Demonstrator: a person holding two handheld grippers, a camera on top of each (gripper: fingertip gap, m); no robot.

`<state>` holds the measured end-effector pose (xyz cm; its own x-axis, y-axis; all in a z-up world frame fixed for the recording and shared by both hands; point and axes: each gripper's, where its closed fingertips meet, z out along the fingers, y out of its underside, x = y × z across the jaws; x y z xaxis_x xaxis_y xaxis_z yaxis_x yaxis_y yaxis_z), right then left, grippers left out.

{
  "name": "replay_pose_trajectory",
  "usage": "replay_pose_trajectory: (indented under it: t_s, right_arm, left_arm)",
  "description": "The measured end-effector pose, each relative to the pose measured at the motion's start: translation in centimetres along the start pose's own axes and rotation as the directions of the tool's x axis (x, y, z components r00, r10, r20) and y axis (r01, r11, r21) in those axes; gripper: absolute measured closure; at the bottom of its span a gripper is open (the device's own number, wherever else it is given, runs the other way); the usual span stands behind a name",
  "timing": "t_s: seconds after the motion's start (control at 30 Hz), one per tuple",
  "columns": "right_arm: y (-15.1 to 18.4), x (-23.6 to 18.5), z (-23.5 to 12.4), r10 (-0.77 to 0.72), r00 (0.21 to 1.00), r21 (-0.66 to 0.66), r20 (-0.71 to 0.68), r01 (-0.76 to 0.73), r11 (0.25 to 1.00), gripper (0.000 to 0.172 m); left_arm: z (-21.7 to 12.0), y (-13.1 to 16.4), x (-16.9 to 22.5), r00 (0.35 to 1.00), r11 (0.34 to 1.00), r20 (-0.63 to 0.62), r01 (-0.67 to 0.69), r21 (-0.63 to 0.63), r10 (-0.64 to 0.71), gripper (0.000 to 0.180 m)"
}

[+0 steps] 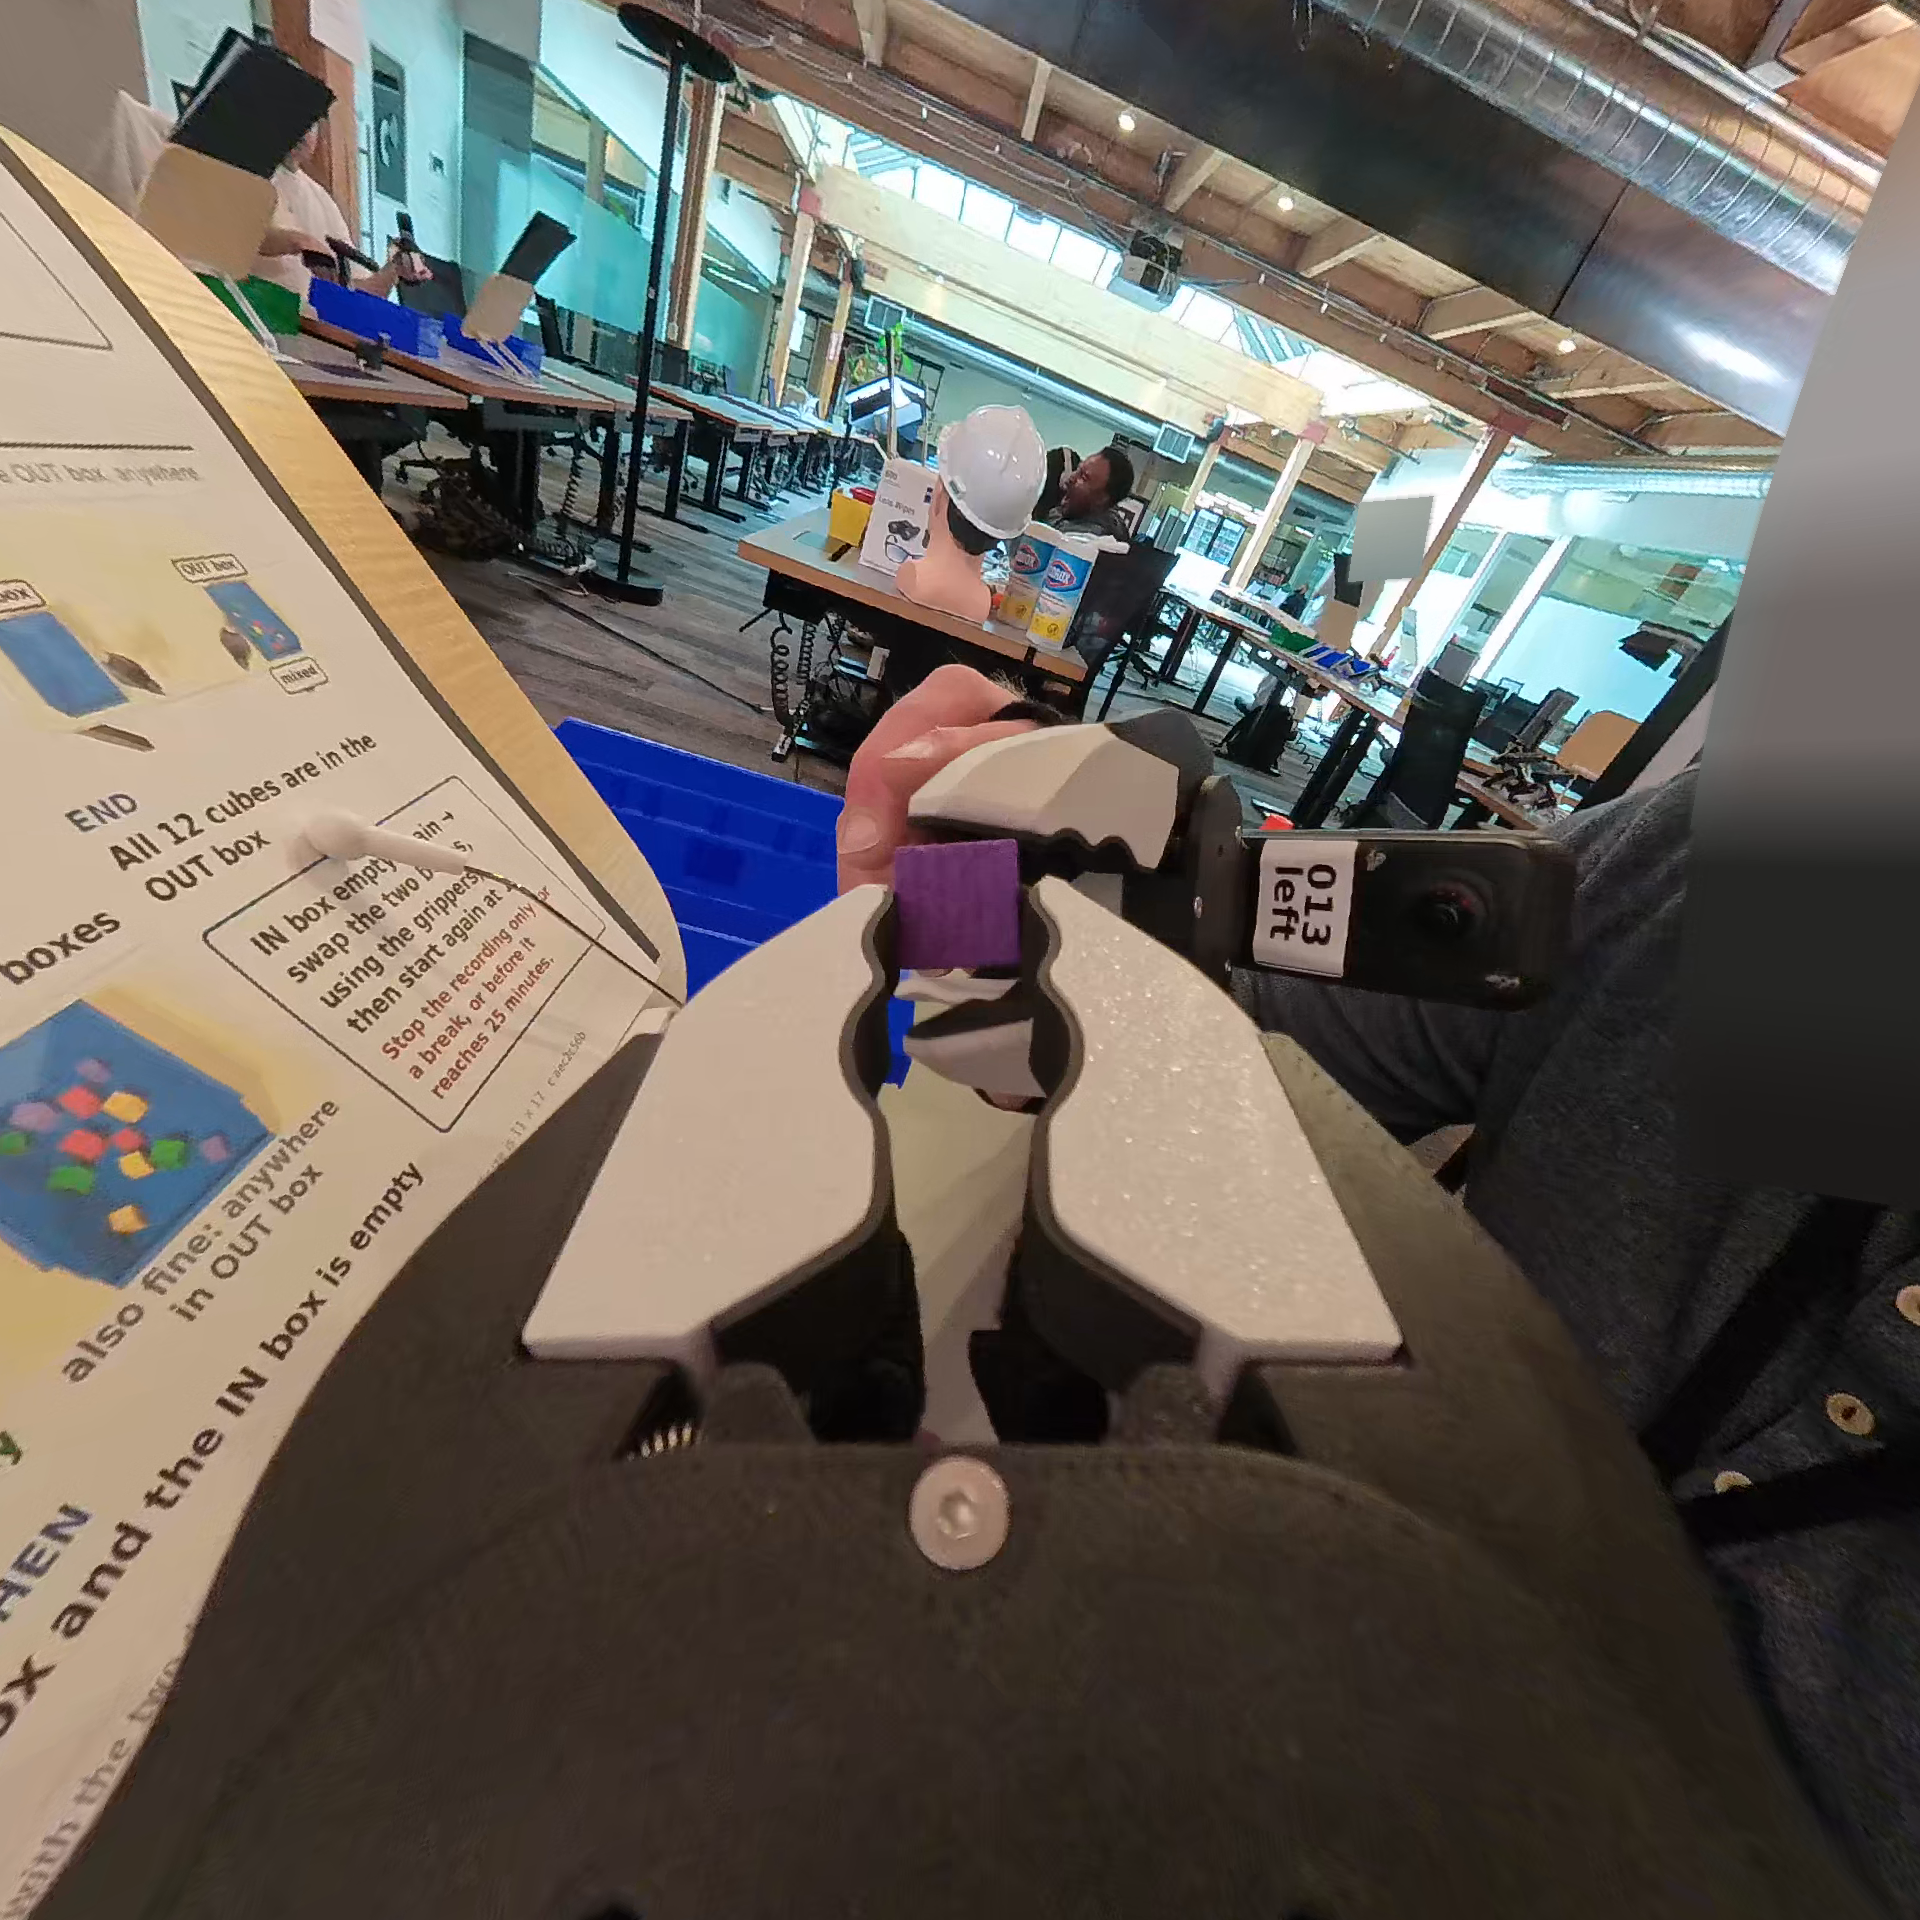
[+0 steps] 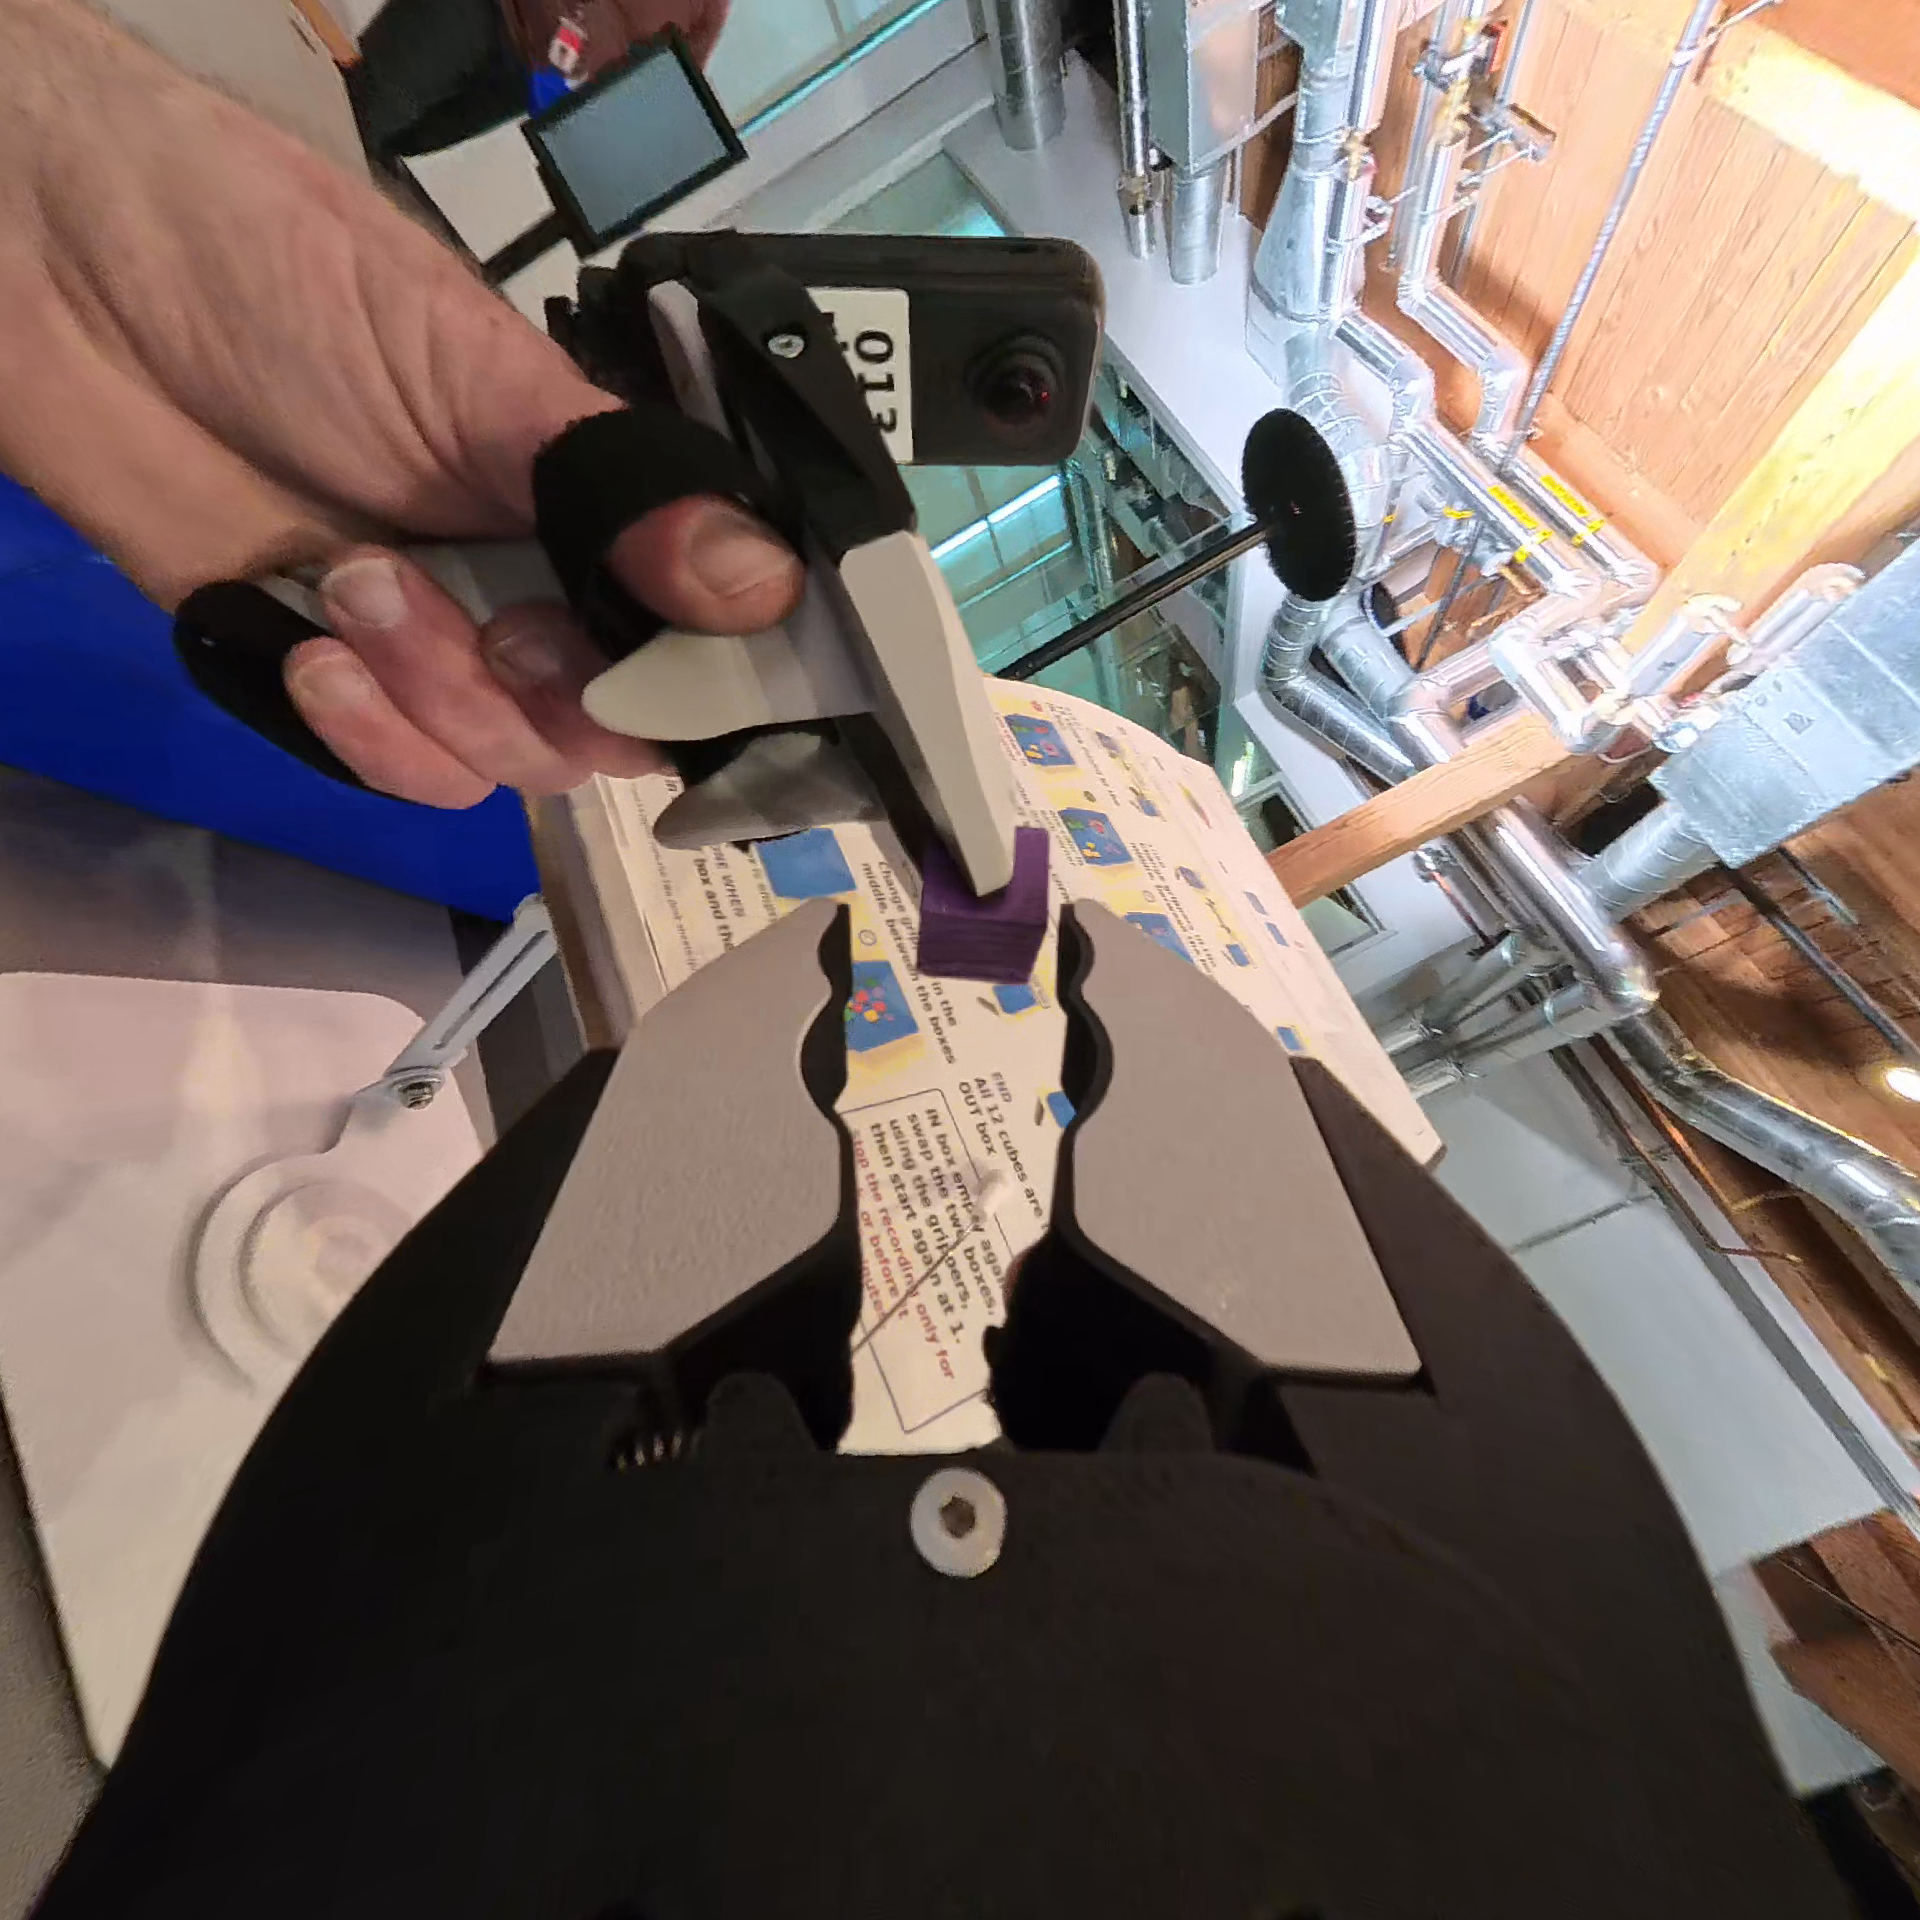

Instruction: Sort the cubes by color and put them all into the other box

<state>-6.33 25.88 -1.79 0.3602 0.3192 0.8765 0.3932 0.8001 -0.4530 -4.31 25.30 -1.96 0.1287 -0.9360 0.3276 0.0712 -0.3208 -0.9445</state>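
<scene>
A purple cube (image 1: 958,896) is held in the air. In the left wrist view my left gripper (image 1: 956,927) is shut on it, both pads pressing its sides. My right gripper's fingers (image 1: 1039,790) reach in from the right, one above and one below the cube. In the right wrist view my right gripper (image 2: 956,940) is open. The cube (image 2: 987,930) stands between its tips with a gap on each side, pinched from above by a left gripper finger (image 2: 925,727).
A blue box (image 1: 707,831) lies behind the grippers, also seen in the right wrist view (image 2: 156,727). An instruction sheet on a board (image 1: 260,831) stands to the left. A white stand base (image 2: 156,1195) lies at lower left. A hand (image 2: 260,364) holds the left gripper.
</scene>
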Motion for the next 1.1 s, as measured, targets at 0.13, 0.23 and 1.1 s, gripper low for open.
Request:
replay_pose_trajectory:
  t_s: [0.13,0.23,1.1]
  right_arm:
    - [0.0,0.3,0.0,-0.008,0.999,0.004,-0.038,0.008,1.000,0.148]
    - [0.0,0.2,-0.1,-0.009,1.000,0.005,-0.028,0.010,1.000,0.149]
    - [30.4,2.4,-12.9,0.453,0.885,-0.838,0.109,-0.164,0.521,0.148]
  left_arm:
    - [0.2,0.3,0.0,1.000,1.000,-0.008,0.009,-0.004,-0.009,0.159]
    - [0.3,0.4,0.0,0.999,0.999,-0.032,0.032,0.003,-0.032,0.159]
    - [-2.0,-1.0,-0.3,0.980,0.988,0.131,-0.148,-0.041,0.152,0.180]
